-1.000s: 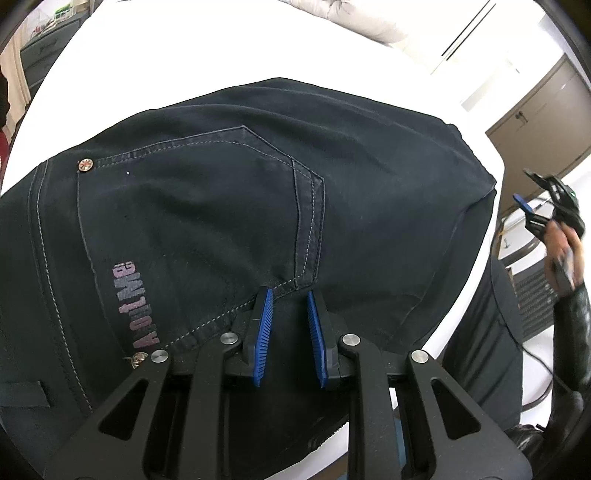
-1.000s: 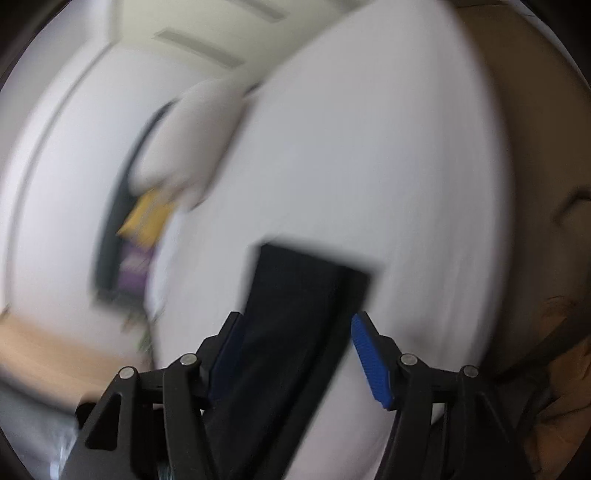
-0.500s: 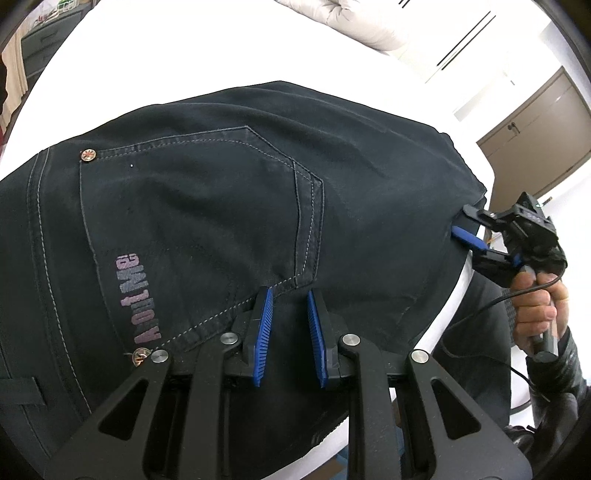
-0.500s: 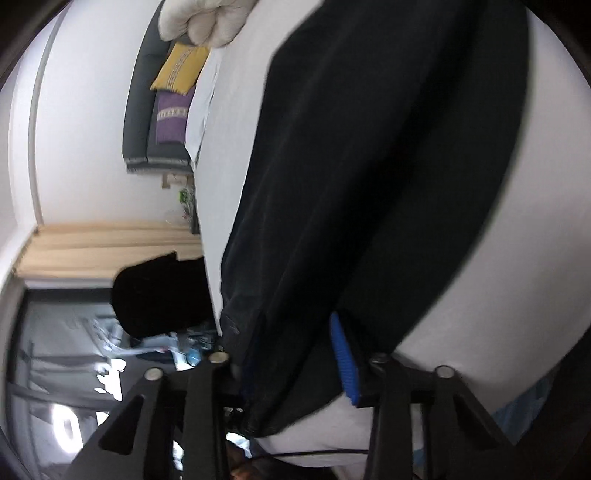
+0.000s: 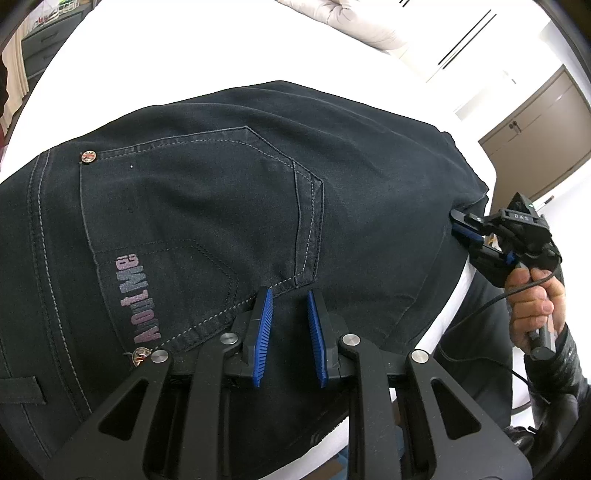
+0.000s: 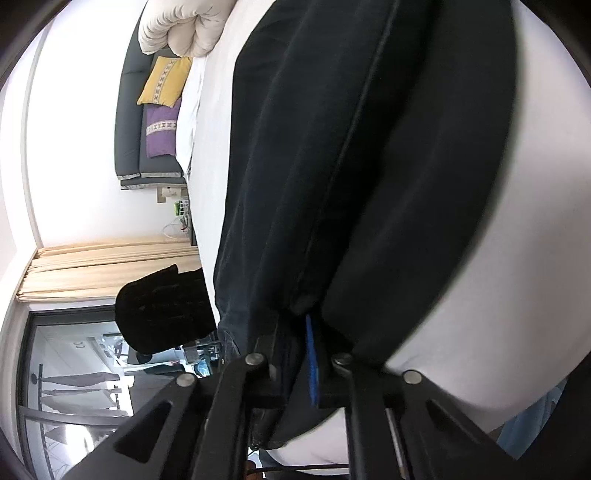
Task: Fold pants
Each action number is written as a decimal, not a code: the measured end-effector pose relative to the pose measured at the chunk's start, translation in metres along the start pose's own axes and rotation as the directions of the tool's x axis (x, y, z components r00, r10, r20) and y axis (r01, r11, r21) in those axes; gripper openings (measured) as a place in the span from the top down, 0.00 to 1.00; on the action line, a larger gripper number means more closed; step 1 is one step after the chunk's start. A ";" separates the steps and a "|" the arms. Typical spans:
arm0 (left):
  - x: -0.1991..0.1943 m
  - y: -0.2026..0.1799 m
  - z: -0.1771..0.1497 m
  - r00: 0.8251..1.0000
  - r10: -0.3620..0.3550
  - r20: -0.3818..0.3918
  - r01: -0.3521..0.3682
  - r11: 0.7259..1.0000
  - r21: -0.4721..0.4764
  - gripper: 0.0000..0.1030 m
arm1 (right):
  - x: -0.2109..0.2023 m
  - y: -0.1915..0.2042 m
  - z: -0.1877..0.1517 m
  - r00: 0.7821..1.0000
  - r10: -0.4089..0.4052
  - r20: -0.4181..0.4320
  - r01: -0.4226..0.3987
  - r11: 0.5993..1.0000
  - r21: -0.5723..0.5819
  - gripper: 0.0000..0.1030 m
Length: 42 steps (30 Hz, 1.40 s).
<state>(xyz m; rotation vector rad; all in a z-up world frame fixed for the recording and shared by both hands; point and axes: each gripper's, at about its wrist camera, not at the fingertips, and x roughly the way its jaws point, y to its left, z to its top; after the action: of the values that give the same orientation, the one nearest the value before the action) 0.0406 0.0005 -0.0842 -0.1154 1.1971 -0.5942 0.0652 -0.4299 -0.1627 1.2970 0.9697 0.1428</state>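
Observation:
Dark navy jeans (image 5: 229, 199) lie folded on a white bed (image 5: 177, 51), back pocket with pink lettering facing up. My left gripper (image 5: 290, 295) hovers just over the near edge of the jeans below the pocket, jaws a little apart and empty. My right gripper (image 5: 461, 227) shows at the right edge of the jeans in the left wrist view. In the right wrist view it (image 6: 295, 332) is shut on the edge of the jeans (image 6: 332, 147), with cloth pinched between the fingers.
A white duvet (image 6: 181, 26) is bunched at the head of the bed. A grey sofa with yellow and purple cushions (image 6: 162, 107) stands by the wall. A brown cabinet (image 5: 535, 122) stands beyond the bed's right side.
My right gripper swung in from the side to the right edge of the jeans and closed on the cloth. My left gripper has stayed in place.

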 end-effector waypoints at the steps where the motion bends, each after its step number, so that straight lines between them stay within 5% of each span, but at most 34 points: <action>1: 0.000 -0.001 0.000 1.000 0.002 -0.002 -0.002 1.000 0.002 0.81 | -0.004 0.002 -0.004 1.000 -0.012 0.008 0.012 1.000 -0.013 0.94; 10: 0.002 -0.006 0.005 1.000 0.004 -0.013 -0.004 1.000 0.010 0.81 | -0.030 0.005 -0.027 0.997 -0.051 0.050 0.054 0.998 -0.045 0.95; 15: 0.002 -0.002 0.005 1.000 -0.009 -0.009 0.009 1.000 -0.003 0.81 | -0.033 0.017 -0.026 0.996 -0.078 0.039 0.083 0.983 -0.165 0.88; 17: 0.002 0.001 0.004 1.000 -0.009 -0.008 0.009 1.000 -0.001 0.81 | -0.045 0.014 -0.017 0.994 -0.049 0.094 0.062 0.988 -0.139 0.66; 19: 0.002 0.001 0.004 1.000 -0.004 -0.007 0.004 1.000 0.003 0.81 | -0.056 0.010 -0.006 0.986 -0.039 0.163 0.058 0.992 -0.115 0.60; 25: 0.002 0.000 0.002 1.000 0.006 -0.009 -0.006 1.000 0.008 0.81 | -0.044 -0.015 0.029 0.987 0.020 0.157 -0.022 1.000 0.014 0.69; 28: 0.002 -0.002 0.002 1.000 0.014 -0.012 -0.014 1.000 0.010 0.81 | -0.040 -0.023 0.033 0.988 0.011 0.154 -0.015 1.000 0.024 0.93; 39: 0.001 -0.008 0.004 0.999 0.026 -0.026 -0.025 0.999 0.020 0.81 | -0.056 -0.018 0.019 0.981 -0.029 0.194 0.033 0.999 -0.017 0.95; 42: 0.003 -0.007 0.006 1.000 0.018 -0.024 -0.018 1.000 0.012 0.81 | -0.057 -0.013 0.026 0.982 -0.024 0.189 0.032 0.999 -0.036 0.89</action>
<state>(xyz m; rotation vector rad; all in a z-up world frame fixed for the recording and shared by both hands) 0.0440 -0.0078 -0.0820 -0.0879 1.2168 -0.5878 0.0423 -0.4870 -0.1450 1.2369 0.8187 0.0159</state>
